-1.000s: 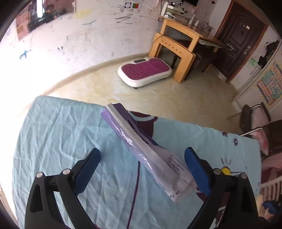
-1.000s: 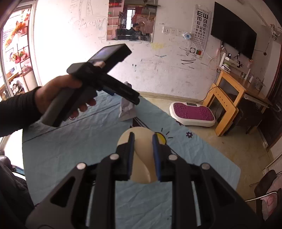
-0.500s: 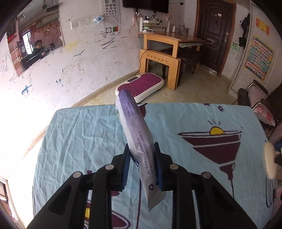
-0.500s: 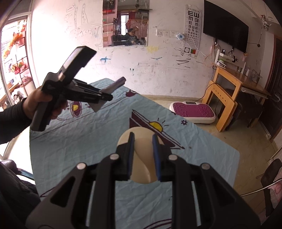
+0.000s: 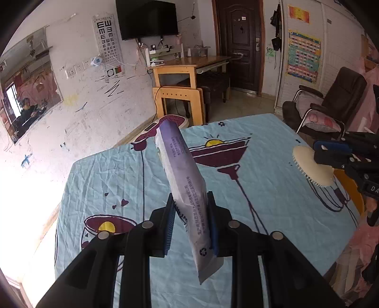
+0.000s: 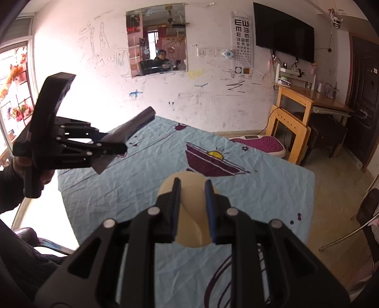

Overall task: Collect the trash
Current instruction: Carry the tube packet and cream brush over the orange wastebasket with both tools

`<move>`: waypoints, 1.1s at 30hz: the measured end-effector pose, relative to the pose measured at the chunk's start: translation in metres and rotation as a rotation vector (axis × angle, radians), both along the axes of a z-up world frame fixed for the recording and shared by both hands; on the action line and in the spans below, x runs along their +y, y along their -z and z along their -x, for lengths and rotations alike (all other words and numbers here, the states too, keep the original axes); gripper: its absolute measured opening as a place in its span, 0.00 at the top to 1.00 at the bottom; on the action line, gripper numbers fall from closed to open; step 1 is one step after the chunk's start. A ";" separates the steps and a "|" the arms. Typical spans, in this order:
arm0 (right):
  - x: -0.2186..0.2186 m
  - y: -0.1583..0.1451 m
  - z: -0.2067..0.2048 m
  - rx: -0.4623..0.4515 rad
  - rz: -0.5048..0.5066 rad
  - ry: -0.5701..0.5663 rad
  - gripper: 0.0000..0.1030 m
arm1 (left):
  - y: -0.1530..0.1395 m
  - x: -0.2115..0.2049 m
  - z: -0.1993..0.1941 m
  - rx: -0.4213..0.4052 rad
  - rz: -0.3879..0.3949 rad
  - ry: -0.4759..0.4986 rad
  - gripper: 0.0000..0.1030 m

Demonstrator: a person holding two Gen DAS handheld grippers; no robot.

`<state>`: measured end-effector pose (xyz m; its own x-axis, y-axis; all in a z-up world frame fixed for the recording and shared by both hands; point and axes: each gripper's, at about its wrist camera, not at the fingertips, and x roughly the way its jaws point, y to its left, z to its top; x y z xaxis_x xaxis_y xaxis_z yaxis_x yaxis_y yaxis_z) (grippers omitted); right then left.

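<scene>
Purple wrapper [image 5: 187,189] is hanging pinched in the left gripper [image 5: 190,222] above the blue cloth [image 5: 113,170], right gripper [image 6: 191,213] clamping a cream brush [image 6: 189,227] at 3 o'clock, both lifted, disposal still pending.

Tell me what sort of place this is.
Most likely a lived-in room of a home, perhaps one a child uses: a wall-mounted TV, an eye chart on a scribbled-on wall, a wooden desk, and a cartoon-print cloth over the table.
</scene>
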<state>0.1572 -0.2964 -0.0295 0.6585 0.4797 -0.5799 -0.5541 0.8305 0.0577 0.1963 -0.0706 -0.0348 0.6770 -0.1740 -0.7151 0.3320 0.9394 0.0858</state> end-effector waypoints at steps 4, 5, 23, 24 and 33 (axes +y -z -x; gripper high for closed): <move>-0.027 -0.006 0.023 -0.018 -0.010 0.075 0.81 | -0.010 -0.020 0.023 -0.018 0.016 0.067 0.79; -0.035 -0.008 0.030 -0.025 -0.010 0.098 0.81 | -0.012 -0.027 0.027 -0.020 0.021 0.090 0.79; -0.237 0.039 0.137 0.067 0.052 0.644 0.81 | -0.023 -0.241 0.101 -0.023 0.093 0.578 0.79; -0.244 0.046 0.137 0.081 0.036 0.660 0.81 | -0.020 -0.251 0.102 -0.013 0.092 0.596 0.79; -0.287 0.132 0.111 0.224 -0.036 0.772 0.81 | 0.021 -0.332 0.092 0.094 0.062 0.689 0.79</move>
